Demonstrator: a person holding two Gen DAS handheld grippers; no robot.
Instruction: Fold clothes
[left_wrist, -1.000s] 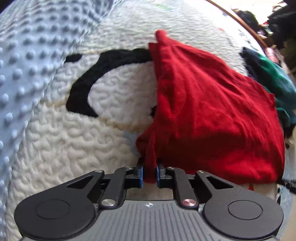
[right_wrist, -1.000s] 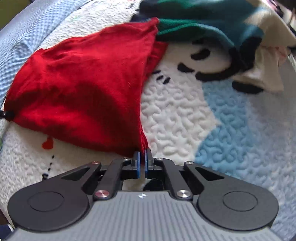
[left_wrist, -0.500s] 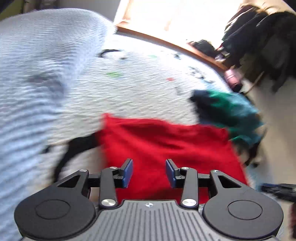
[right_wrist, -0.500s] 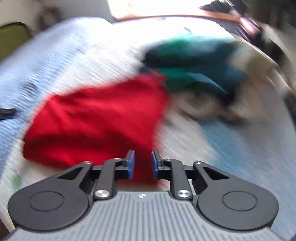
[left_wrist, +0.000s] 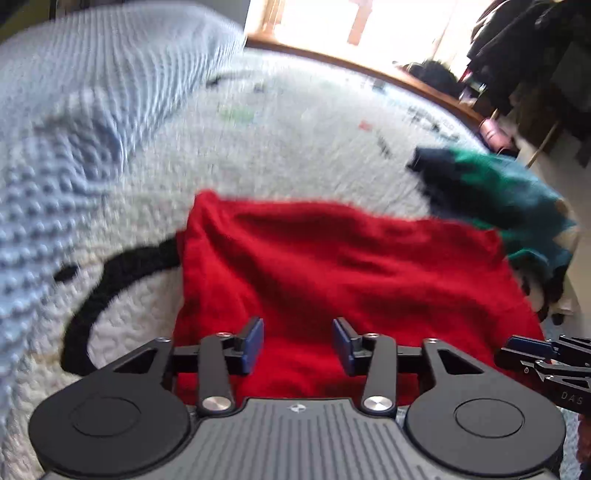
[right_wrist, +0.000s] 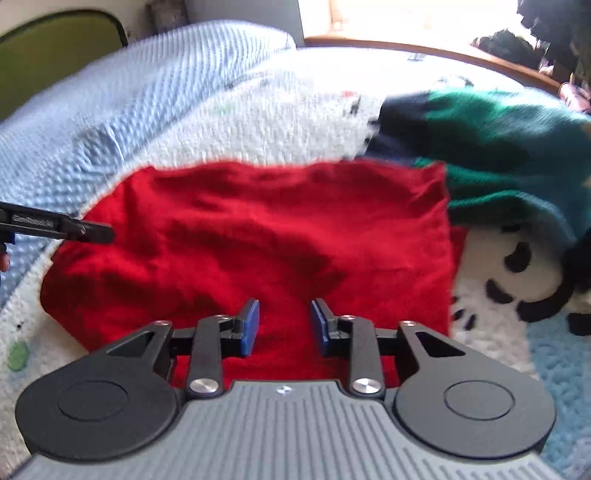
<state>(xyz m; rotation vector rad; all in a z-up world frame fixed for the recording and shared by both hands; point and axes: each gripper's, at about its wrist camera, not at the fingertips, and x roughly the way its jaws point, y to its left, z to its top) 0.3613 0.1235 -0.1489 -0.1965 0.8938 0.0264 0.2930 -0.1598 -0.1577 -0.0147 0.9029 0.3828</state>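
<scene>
Left wrist view: two tongs, both opening and empty, above one red garment.

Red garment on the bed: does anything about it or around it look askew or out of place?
Mostly tidy. The red garment lies folded and roughly flat, released by both grippers, whose jaws are opening. Its far right corner overlaps the crumpled green and navy clothing, heaped unfolded against it. Its surface is wrinkled and its left edge is uneven. Nothing looks damaged.
</scene>
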